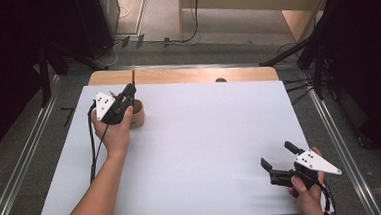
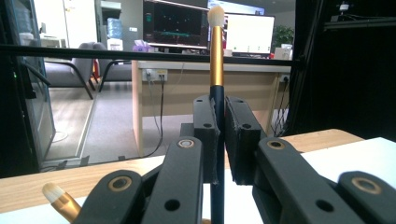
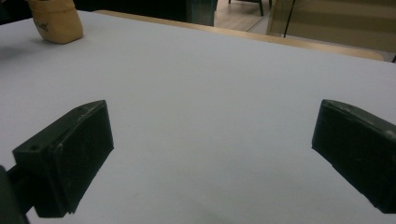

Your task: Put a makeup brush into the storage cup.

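My left gripper [image 1: 129, 92] is shut on a makeup brush [image 2: 216, 56] with a dark handle, gold ferrule and pale bristles, held upright over a tan wooden cup [image 1: 137, 115] at the table's far left. In the high view the brush [image 1: 133, 75] sticks up above the jaws. A second brush [image 2: 60, 198] with a gold ferrule leans at the lower left of the left gripper view. My right gripper [image 1: 276, 156] stands open near the table's front right, nothing between its fingers [image 3: 70, 154]. The cup [image 3: 55, 21] shows far off in the right gripper view.
A white sheet [image 1: 196, 152] covers the wooden table [image 1: 186, 75]. Metal rails run along both sides of the table. Dark stands and cables surround it. A desk with monitors stands beyond.
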A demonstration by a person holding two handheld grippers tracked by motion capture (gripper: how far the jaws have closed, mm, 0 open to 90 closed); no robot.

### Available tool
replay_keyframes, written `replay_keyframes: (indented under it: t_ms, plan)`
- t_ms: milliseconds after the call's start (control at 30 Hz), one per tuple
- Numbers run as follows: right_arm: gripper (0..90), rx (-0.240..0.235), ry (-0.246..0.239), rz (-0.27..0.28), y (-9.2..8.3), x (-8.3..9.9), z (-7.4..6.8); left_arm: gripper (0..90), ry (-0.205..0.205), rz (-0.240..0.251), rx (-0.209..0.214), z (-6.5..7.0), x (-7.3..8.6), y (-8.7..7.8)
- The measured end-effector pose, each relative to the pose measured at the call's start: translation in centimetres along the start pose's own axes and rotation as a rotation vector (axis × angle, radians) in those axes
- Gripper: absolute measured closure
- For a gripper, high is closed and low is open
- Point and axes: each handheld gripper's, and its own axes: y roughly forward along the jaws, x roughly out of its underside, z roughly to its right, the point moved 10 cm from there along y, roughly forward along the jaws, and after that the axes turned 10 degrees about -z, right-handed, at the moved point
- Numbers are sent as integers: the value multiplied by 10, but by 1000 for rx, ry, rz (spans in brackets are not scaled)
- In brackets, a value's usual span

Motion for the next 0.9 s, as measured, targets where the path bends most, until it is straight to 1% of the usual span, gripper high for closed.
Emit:
replay_keyframes:
  t_ms: [33, 133, 267, 333, 367, 433, 533, 567, 633, 700, 733, 800, 867, 900]
  plan:
    - [0, 0, 1, -1, 0, 0, 0, 845, 4, 1, 0, 1, 0, 1]
    - [0, 1, 2, 2, 0, 0, 1, 845, 14, 8, -18, 2, 1, 1]
    - [0, -2, 1, 2, -1, 0, 0, 845, 13, -1, -29, 3, 5, 3]
    - [0, -2, 3, 0, 0, 1, 0, 845, 27, -6, -42, 3, 7, 4]
    - [0, -4, 3, 0, 0, 1, 0, 845, 23, -7, -43, 3, 9, 5]
    - [0, -4, 2, 1, -1, 0, 0, 845, 33, -1, -51, 3, 9, 5]
    - [0, -4, 4, 5, -1, 0, 0, 845, 37, -11, -67, 4, 11, 6]
    - [0, -4, 6, 4, -1, 0, 0, 845, 38, -10, -68, 4, 11, 6]
    - [0, -5, 6, 4, -1, 0, 0, 845, 46, -6, -82, 4, 12, 6]
    - [0, -5, 3, 4, -1, 0, 0, 845, 43, -3, -91, 5, 14, 6]
    - [0, -6, 3, 4, -1, 0, 0, 844, 36, -9, -99, 4, 16, 6]
    - [0, -7, 2, 4, -1, 0, 0, 845, 22, -5, -104, 4, 18, 7]
    - [0, -7, 3, 3, -1, 0, 0, 845, 29, -7, -116, 4, 21, 7]
    - [0, -6, 3, 4, -1, 0, 0, 845, 19, -14, -116, 3, 24, 8]
